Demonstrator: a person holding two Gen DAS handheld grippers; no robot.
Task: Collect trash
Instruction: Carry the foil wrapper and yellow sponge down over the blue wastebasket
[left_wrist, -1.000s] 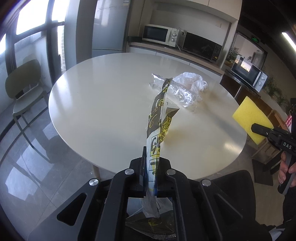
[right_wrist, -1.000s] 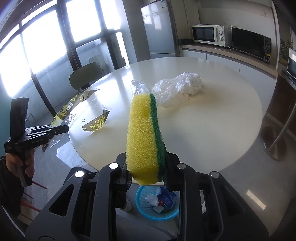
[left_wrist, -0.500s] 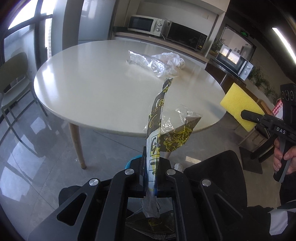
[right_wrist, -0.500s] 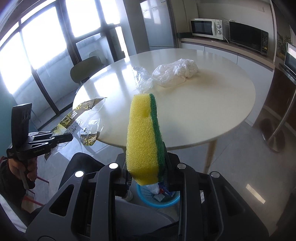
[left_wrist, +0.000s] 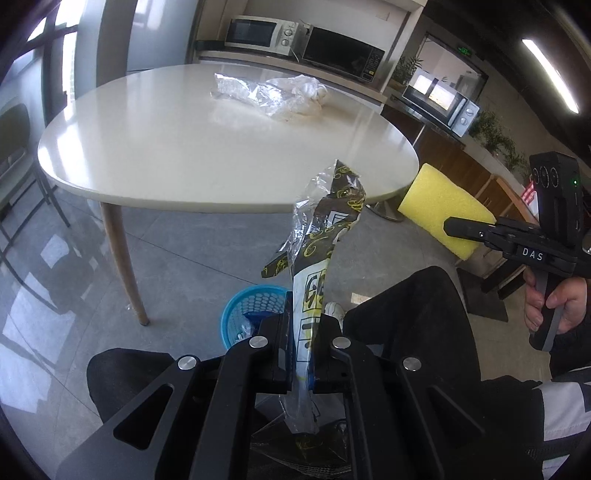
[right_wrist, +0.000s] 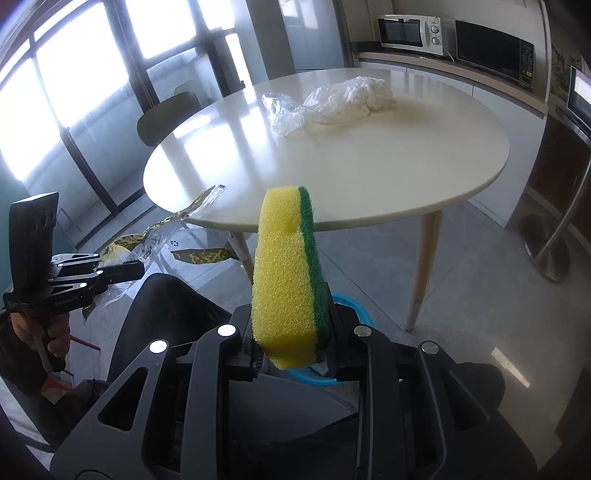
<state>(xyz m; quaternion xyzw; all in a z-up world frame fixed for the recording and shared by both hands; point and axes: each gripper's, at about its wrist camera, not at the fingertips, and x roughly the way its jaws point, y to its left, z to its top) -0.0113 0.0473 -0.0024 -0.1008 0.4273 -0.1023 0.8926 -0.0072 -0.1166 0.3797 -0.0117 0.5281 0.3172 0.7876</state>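
My left gripper (left_wrist: 301, 332) is shut on a black-and-yellow snack wrapper (left_wrist: 323, 236) and holds it off the table, above a blue trash basket (left_wrist: 245, 308) on the floor. The wrapper also shows in the right wrist view (right_wrist: 155, 240). My right gripper (right_wrist: 291, 332) is shut on a yellow-and-green sponge (right_wrist: 290, 273), also seen in the left wrist view (left_wrist: 443, 218). The basket's rim (right_wrist: 356, 308) peeks out behind the sponge. Clear crumpled plastic (left_wrist: 255, 92) and a white plastic bag (left_wrist: 303, 90) lie on the round white table (left_wrist: 184, 147).
The table stands on wooden legs (left_wrist: 123, 258). My knees in black trousers (left_wrist: 406, 325) flank the basket. A green chair (right_wrist: 168, 116) stands at the far side by the windows. Microwaves (left_wrist: 260, 33) sit on the back counter.
Both grippers have pulled back from the table and lowered. The wrapper has left the tabletop and now hangs over the floor above the blue basket. The sponge stays gripped.
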